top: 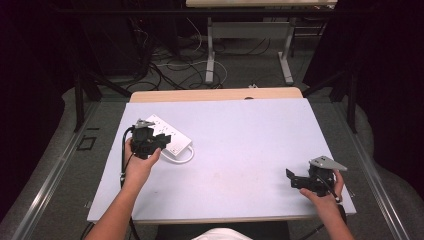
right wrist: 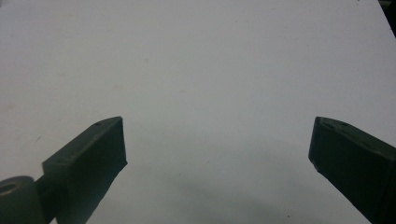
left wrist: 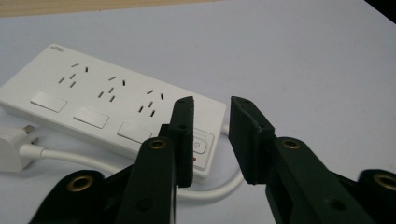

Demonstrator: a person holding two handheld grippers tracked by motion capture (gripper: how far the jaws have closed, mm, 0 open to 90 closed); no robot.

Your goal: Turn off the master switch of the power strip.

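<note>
Your left claw (left wrist: 210, 140), matte black, hangs narrowly parted beside the smooth white rectangular power strip (left wrist: 107, 107), grasping nothing; right claw (right wrist: 217, 154) released wide

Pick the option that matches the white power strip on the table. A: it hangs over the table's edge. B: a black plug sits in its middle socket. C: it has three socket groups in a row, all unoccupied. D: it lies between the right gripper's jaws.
C: the left gripper view shows the power strip with three socket groups in a row and nothing plugged into any of them; its own white plug lies loose on the table beside it.
</note>
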